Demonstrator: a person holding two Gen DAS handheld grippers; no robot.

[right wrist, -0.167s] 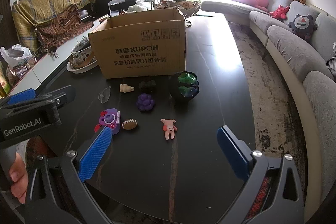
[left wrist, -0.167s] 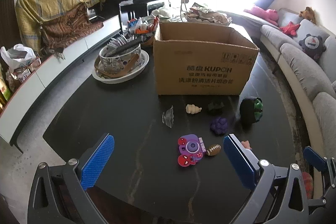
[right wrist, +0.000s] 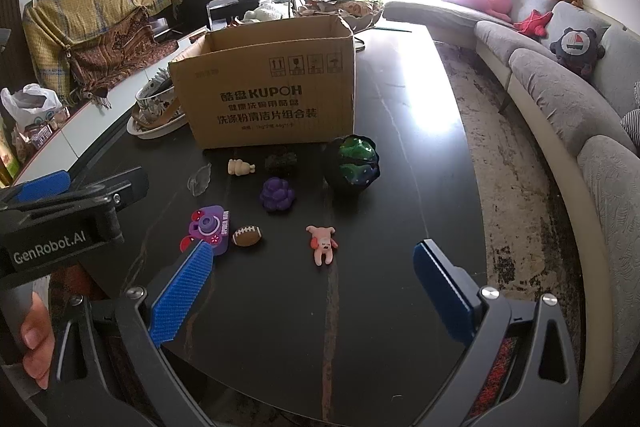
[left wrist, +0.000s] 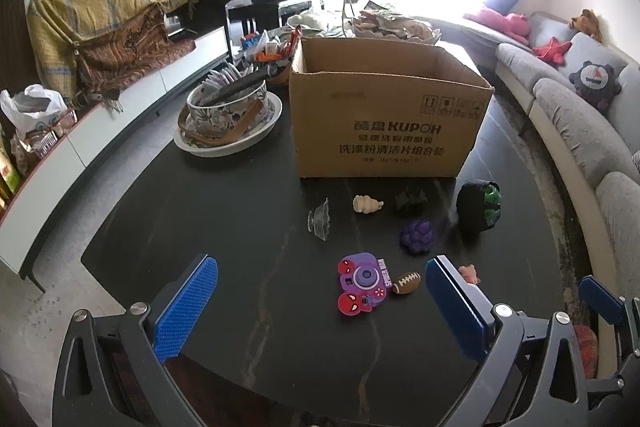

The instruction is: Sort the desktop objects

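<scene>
A: On the dark table (left wrist: 240, 227), just in front of the open cardboard box (left wrist: 384, 131), the small things lay scattered: a purple toy camera (left wrist: 362, 281) touching a tiny football (left wrist: 407, 282), a purple grape cluster (left wrist: 417, 235), a cream figure (left wrist: 365, 204), a clear plastic piece (left wrist: 319, 223), a dark spiky lump (left wrist: 409, 202) and a black-and-green ball (left wrist: 478, 205).

B: And the tools?

A: Both were spread wide and empty. The left tool (left wrist: 320, 311) hung low over the near edge, with the camera and football ahead between its fingers. The right tool (right wrist: 312, 291) sat beside it, and the pink pig (right wrist: 322, 243) lay just ahead of its gap.

B: So nothing looked boxed yet?

A: The box interior was hidden from both views, so I couldn't tell. I judged sorting had barely begun.

B: What could have gone wrong?

A: The camera and football touched, so closing on one might have knocked or dragged the other. The ball looked round enough to roll off toward the sofa side if nudged. The clear piece was hard to see against the black top and easy to miss. And the two tools were close together, so reaching at once risked a collision.
</scene>
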